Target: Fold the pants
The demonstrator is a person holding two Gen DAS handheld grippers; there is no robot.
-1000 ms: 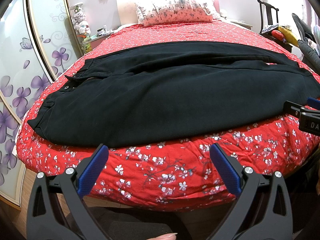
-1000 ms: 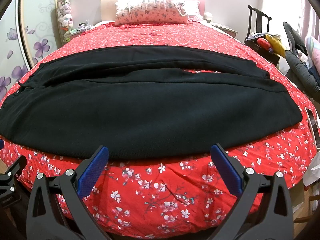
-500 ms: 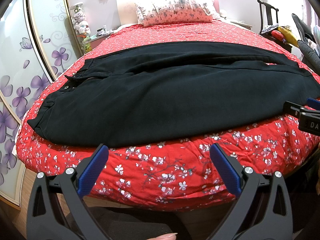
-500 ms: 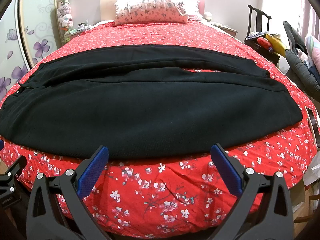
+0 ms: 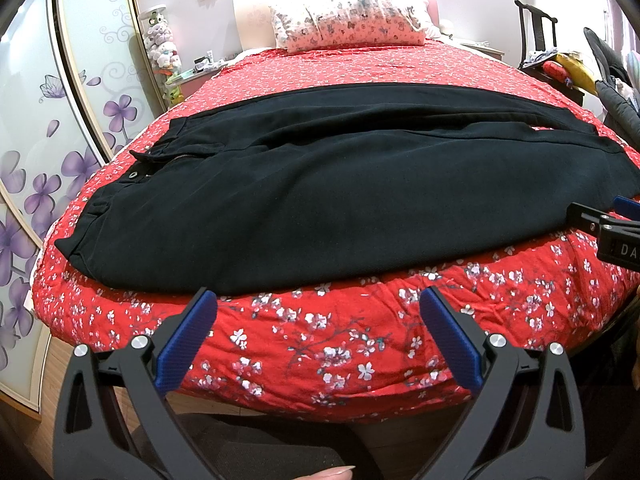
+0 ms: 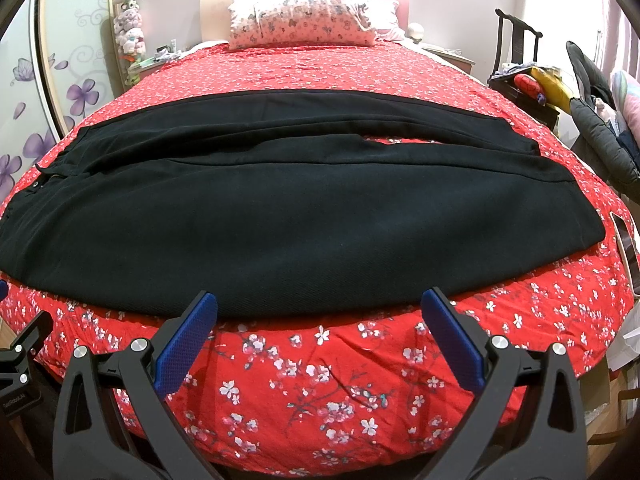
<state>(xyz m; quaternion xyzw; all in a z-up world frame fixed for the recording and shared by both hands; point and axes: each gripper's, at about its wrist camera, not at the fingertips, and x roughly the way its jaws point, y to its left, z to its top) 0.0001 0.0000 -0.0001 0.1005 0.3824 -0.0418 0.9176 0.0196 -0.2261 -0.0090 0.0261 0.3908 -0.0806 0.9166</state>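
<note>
Black pants (image 5: 320, 200) lie flat across the red flowered bed (image 5: 340, 344), waistband at the left, leg ends at the right, one leg lying over the other. They also show in the right wrist view (image 6: 288, 216). My left gripper (image 5: 318, 320) is open and empty, just short of the pants' near edge, toward the waist end. My right gripper (image 6: 318, 322) is open and empty, just short of the near edge, toward the leg end. The right gripper's tip (image 5: 608, 228) shows at the left view's right edge.
A flowered pillow (image 5: 348, 20) lies at the bed's head. A wardrobe with purple flower doors (image 5: 48, 128) stands at the left. A dark chair (image 6: 520, 68) piled with things stands at the right. A bedside shelf with plush toys (image 5: 160, 48) is at the back left.
</note>
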